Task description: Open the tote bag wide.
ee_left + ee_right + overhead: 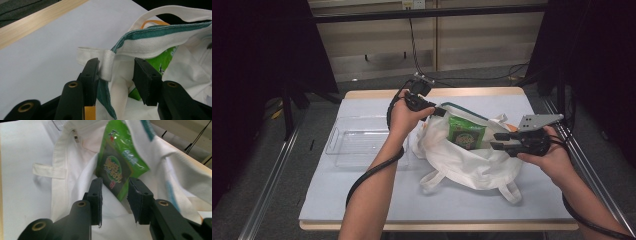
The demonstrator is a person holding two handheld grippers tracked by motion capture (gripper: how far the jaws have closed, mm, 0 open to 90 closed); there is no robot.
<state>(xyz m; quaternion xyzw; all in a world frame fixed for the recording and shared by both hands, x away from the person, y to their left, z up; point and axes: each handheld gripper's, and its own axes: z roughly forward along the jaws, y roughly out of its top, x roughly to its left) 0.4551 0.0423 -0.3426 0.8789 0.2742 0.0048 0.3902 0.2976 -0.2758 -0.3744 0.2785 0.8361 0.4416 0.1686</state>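
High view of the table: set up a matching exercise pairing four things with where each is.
Things:
1. clear tray
2. green packet
3. white bag
4. left hand-held gripper

Places:
A. inside the bag's mouth
B. at the bag's green-trimmed rim
C. on the table, left of the bag
D. lying mid-table, mouth open

Pairs: 1-C, 2-A, 3-D, 4-B

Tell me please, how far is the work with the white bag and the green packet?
Looks done: the white bag lies opened on the table, its rim lifted. In hand: the left hand-held gripper straddles the bag's green-trimmed rim, and the right hand-held gripper stands open at the green packet. Likely left: grasping the packet; the clear tray holds nothing.
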